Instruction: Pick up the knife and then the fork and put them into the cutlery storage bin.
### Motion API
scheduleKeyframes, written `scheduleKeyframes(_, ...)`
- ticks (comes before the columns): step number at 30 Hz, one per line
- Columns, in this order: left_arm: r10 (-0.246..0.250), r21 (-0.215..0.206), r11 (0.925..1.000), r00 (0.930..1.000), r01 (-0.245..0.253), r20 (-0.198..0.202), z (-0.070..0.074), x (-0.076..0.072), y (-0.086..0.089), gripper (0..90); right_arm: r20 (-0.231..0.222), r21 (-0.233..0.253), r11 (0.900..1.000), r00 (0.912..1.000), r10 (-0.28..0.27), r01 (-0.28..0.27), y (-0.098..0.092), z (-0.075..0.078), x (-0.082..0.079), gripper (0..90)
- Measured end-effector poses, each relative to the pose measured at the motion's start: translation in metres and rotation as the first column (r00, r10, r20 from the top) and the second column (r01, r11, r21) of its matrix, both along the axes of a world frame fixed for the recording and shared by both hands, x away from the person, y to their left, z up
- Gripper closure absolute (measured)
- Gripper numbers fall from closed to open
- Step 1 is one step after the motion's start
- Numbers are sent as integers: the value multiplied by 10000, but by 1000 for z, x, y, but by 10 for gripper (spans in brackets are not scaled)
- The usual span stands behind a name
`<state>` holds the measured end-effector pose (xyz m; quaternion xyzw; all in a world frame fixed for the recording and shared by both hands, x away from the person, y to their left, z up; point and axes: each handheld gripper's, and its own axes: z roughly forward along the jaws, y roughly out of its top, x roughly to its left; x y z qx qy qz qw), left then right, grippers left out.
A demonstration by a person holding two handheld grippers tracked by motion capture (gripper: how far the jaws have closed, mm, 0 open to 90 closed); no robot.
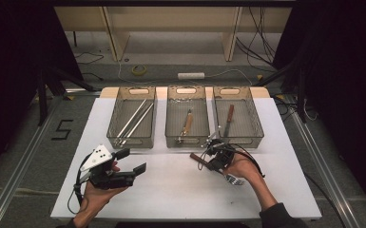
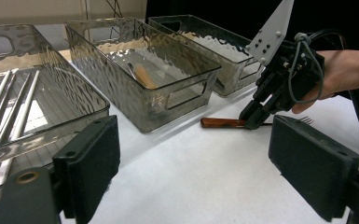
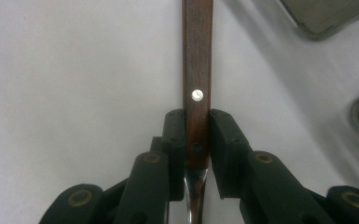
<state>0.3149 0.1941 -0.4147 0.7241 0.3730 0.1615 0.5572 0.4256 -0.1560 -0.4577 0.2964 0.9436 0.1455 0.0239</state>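
A: Step in hand, as judged: a fork with a wooden handle is being picked off the white table, low and right of centre in the high view, just in front of the middle bin and right bin.

B: Grip noted. In the right gripper view the jaws of the right gripper are closed on the handle near where wood meets metal, one pad on each side. The left gripper is held with its jaws wide apart, nothing between them, at lower left in the high view.

A: Advice: the lift should be made straight up and level. The hold sits near the handle's metal end, so some droop of the long wooden end is to be expected. The bin's near wall should be cleared before any move across.

B: Orientation: the long axis lies flat on the table. In the left gripper view the handle end points toward frame left and the tines toward frame right, behind the hand. In the right gripper view the handle runs straight up the frame.

A: Which bin suits it cannot be told for certain; wooden-handled pieces lie in both.
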Motion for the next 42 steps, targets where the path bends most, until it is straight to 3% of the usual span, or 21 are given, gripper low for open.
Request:
scheduleKeyframes(15, -24, 22, 10000, 10000, 24, 5, 0, 0, -1, 159, -445, -1053, 9942, 9989, 170, -216, 14, 1, 7, 765)
scheduleKeyframes(21, -16, 27, 10000, 10000, 16, 8, 0, 0, -1, 159, -354, -1130, 9932, 9990, 255, -293, 15, 1, 6, 774)
scheduleKeyframes(34, -6, 36, 10000, 10000, 6, 8, 0, 0, 0, 160, 103, 18, 10000, 9999, -42, 41, -6, 31, 2, 777)
scheduleKeyframes(42, 45, -83, 10000, 10000, -45, -18, 0, 0, 1, 160, 315, 1061, 9925, 9975, -637, 600, -29, 43, 7, 777)
